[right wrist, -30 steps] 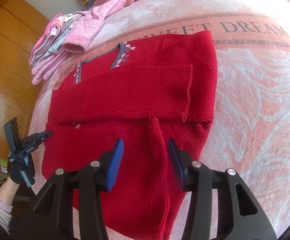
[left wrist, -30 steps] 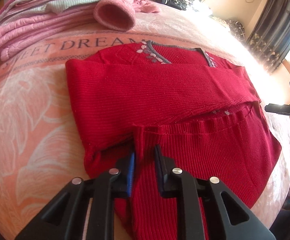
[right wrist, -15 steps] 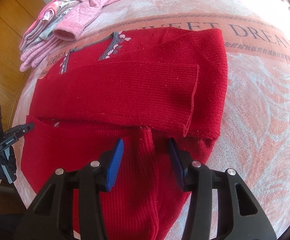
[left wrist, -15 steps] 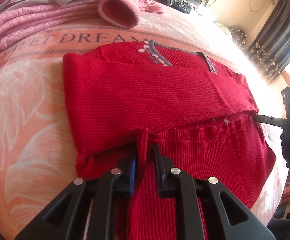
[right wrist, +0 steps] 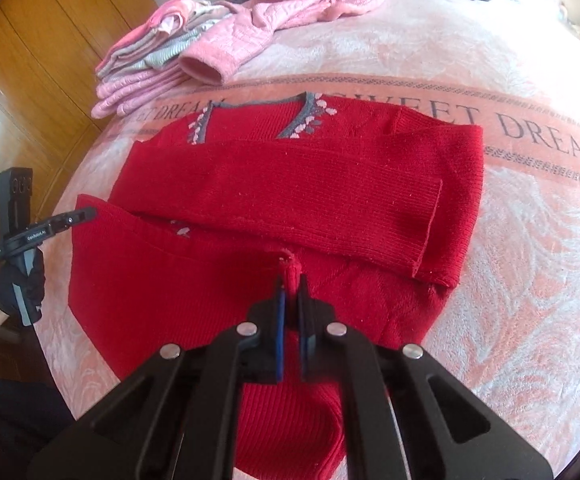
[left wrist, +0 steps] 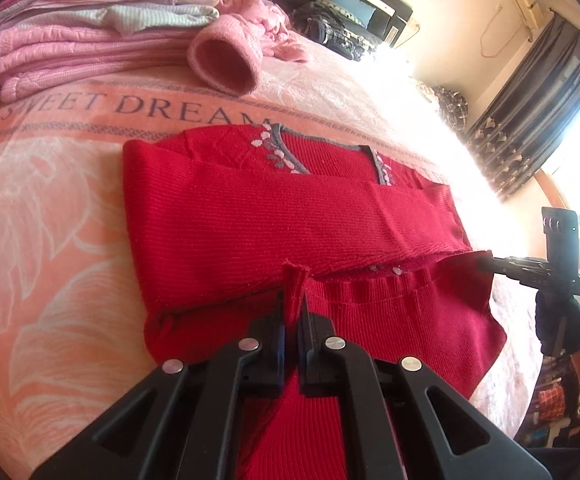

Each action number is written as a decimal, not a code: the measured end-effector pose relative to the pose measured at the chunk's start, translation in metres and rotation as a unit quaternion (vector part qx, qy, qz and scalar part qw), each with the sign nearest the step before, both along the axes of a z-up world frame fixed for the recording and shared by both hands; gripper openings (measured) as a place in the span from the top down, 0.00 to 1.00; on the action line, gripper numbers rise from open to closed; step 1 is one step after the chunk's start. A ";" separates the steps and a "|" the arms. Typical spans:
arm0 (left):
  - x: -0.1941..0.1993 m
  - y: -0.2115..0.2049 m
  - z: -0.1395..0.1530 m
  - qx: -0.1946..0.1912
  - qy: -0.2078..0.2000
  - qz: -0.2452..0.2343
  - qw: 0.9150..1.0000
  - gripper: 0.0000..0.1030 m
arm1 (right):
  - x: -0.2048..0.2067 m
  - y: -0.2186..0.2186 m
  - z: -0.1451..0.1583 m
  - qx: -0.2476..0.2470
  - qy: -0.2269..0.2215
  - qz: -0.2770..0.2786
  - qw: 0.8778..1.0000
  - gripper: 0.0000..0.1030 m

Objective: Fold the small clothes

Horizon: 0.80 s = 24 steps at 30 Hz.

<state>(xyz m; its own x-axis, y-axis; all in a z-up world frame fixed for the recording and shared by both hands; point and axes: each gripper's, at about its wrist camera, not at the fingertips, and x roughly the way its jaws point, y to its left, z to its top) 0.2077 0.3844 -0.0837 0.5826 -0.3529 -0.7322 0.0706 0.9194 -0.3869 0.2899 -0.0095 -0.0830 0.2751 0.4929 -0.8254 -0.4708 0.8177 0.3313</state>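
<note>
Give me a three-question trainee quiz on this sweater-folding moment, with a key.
1. True or false: both claws are shut on the red sweater.
2. The pink cuff lies: A) on the sweater, B) beyond its neckline on the blanket, C) in a claw.
3. Fill in: each claw pinches the sweater's ____ edge, the one nearest the cameras.

Key:
1. True. The left claw and the right claw each clamp a raised pinch of red knit.
2. B. The cuff sits by the folded stack, apart from the sweater.
3. Bottom (hem); the sleeves are already folded across the chest.
</note>
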 end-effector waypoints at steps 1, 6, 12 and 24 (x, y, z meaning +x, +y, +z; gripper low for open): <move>-0.002 0.002 0.005 -0.008 -0.007 0.003 1.000 0.97 | 0.000 -0.006 0.007 0.014 -0.003 -0.006 1.000 0.97; -0.003 0.007 0.034 -0.025 -0.044 0.015 0.999 0.97 | 0.003 -0.026 0.040 0.073 -0.020 -0.031 0.997 0.97; 0.020 0.023 0.074 -0.044 -0.096 0.053 0.993 0.97 | 0.025 -0.040 0.073 0.097 -0.051 -0.071 0.991 0.97; 0.132 0.035 0.051 0.014 -0.089 0.101 0.991 0.97 | 0.145 -0.014 0.057 0.049 -0.053 -0.151 0.986 0.97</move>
<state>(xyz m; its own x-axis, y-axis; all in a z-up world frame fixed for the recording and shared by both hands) 0.3401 0.4191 -0.0324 0.7601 -0.1969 -0.6193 -0.0509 0.9320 -0.3589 0.4348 -0.0230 -0.0257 0.5036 0.4508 -0.7370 -0.2469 0.8926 0.3773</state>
